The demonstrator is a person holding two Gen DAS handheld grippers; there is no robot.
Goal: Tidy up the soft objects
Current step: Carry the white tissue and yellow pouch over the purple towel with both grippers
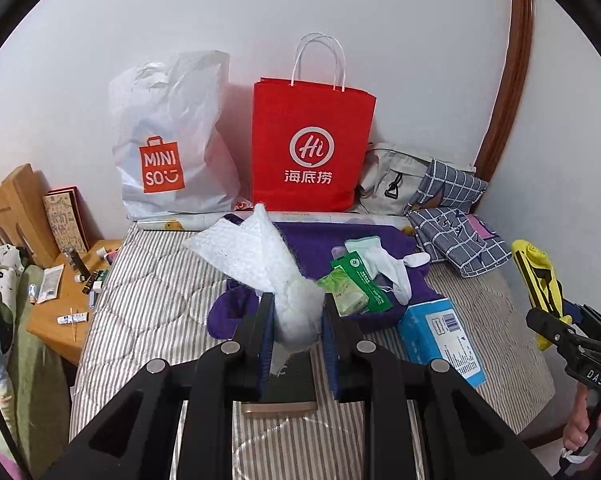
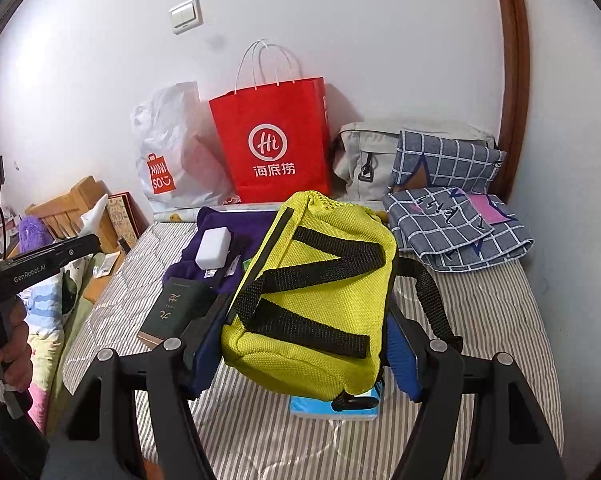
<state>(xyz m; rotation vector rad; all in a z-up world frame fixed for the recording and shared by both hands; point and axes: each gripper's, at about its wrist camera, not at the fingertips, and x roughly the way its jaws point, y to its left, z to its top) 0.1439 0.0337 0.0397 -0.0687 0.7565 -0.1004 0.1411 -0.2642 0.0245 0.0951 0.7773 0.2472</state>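
While the left gripper (image 1: 296, 312) squeezes a white cloth (image 1: 256, 256) in its jaws, the right gripper (image 2: 304, 344) hugs a yellow bag (image 2: 320, 280) above the bed (image 2: 492, 312).

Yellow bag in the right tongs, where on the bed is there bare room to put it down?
Bare striped mattress lies between the purple cloth and the wooden nightstand, and near the wall below the checked bedding. The middle is crowded: tissue packs, socks, a book; shopping bags line the back wall.
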